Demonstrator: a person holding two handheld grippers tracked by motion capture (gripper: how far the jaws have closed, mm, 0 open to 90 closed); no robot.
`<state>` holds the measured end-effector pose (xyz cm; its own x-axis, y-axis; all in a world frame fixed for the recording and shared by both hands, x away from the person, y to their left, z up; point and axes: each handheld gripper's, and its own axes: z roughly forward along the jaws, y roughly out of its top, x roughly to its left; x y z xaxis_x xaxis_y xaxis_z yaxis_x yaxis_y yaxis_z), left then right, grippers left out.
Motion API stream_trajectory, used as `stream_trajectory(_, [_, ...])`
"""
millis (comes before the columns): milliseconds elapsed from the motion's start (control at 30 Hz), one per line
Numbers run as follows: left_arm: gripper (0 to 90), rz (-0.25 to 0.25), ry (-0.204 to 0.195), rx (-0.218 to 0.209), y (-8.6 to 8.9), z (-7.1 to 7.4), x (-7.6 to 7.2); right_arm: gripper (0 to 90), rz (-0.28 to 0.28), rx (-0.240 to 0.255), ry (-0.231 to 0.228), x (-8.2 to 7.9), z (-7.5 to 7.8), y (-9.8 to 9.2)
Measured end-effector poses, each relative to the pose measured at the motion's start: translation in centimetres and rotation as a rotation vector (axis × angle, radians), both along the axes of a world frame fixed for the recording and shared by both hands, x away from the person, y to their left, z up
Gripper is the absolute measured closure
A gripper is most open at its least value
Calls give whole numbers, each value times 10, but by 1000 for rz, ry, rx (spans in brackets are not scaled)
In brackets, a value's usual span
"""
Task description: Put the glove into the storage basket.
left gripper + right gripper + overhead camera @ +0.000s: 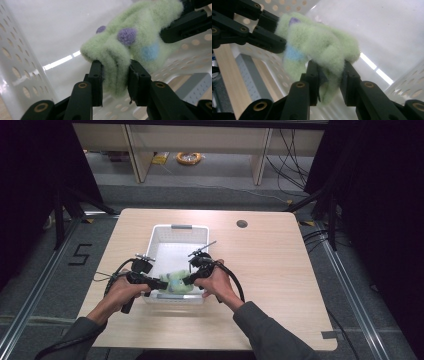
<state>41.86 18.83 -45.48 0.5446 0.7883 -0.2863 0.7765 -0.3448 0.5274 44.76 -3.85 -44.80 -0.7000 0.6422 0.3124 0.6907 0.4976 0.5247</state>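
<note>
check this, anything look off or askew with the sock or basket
Nothing stands out. The green sock hangs bunched between the left gripper and right gripper, low inside the white basket, which sits square on the table. No damage or spill shows.

The sock [130, 42] is fuzzy, matt green cloth with purple and blue knit patches. The basket [165, 232] is glossy white perforated plastic with a smooth floor. The surface [270, 265] shows matt light wood grain.
</note>
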Motion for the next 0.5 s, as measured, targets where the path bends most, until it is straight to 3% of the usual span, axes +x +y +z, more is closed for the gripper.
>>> stream_trajectory(200, [579,-5,2,45,-3,-2,3,682,14,-72,-6,-1,-3,5])
stream_trajectory(300, [556,-6,-19,69,-3,-2,4,645,12,-92,-13,1,-5,7])
stream_trajectory(500, [535,5,-47,70,-2,5,4,529,-9,-113,-42,5,1,7])
